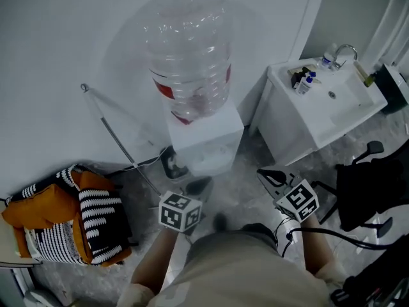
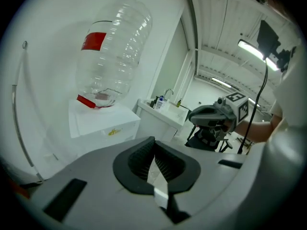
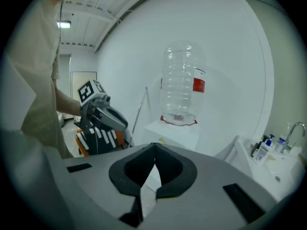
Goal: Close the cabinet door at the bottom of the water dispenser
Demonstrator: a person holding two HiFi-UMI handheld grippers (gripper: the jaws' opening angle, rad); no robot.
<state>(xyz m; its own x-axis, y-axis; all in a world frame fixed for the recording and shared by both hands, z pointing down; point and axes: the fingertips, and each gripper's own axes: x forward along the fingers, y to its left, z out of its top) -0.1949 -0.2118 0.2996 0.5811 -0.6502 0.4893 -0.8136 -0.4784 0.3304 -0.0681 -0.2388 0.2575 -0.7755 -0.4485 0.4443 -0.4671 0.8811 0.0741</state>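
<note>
The white water dispenser (image 1: 208,139) stands against the wall with an empty clear bottle (image 1: 190,53) on top. Its bottom cabinet door is hidden in every view. My left gripper (image 1: 199,185) hangs in front of the dispenser's left side, its jaws shut with nothing between them. My right gripper (image 1: 271,176) hangs to the right of the dispenser, also shut and empty. In the left gripper view the shut left gripper (image 2: 153,143) points past the dispenser (image 2: 103,123) towards the right gripper (image 2: 216,116). In the right gripper view the right gripper (image 3: 154,147) faces the dispenser (image 3: 175,131).
A white sink cabinet (image 1: 300,117) with a tap and small bottles stands to the right of the dispenser. An orange and striped bag (image 1: 70,222) sits on the floor at the left. A thin metal rod (image 1: 115,136) leans on the wall. A black chair (image 1: 370,184) is at the right.
</note>
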